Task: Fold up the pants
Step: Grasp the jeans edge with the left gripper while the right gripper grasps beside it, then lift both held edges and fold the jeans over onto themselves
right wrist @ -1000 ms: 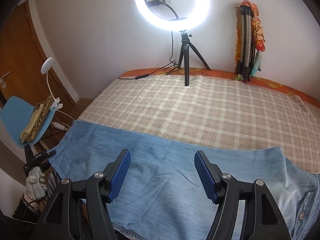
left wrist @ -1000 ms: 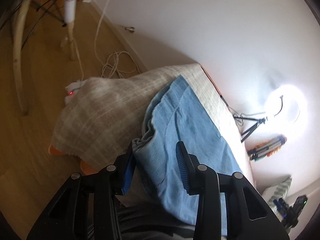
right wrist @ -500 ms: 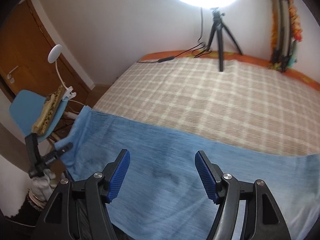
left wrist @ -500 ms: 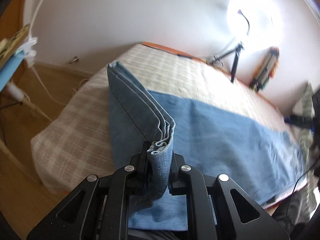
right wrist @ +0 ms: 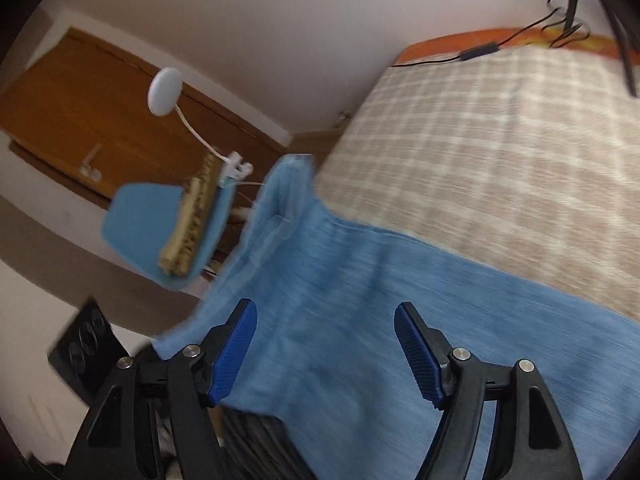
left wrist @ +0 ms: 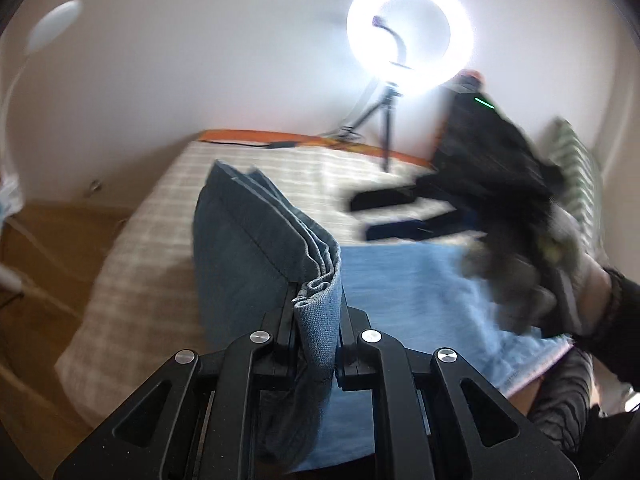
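Light blue denim pants (left wrist: 416, 292) lie along the near edge of a bed with a beige checked cover (left wrist: 168, 216). My left gripper (left wrist: 318, 320) is shut on the stacked leg hems of the pants and holds that end lifted, so the layers stand up in a ridge (left wrist: 256, 220). My right gripper (right wrist: 324, 344) is open and empty, just above the flat pants (right wrist: 400, 304) near their left end. It also shows blurred in the left wrist view (left wrist: 404, 212), above the pants at right.
A lit ring light on a tripod (left wrist: 408, 36) stands at the bed's far edge with a cable (right wrist: 476, 50) across the cover. A blue chair (right wrist: 156, 224) with a clip lamp (right wrist: 164, 90) stands left of the bed, by a wooden door (right wrist: 80, 108).
My left gripper closed on the pants' leg end and lifted it. My right gripper swung left over the pants, staying open.
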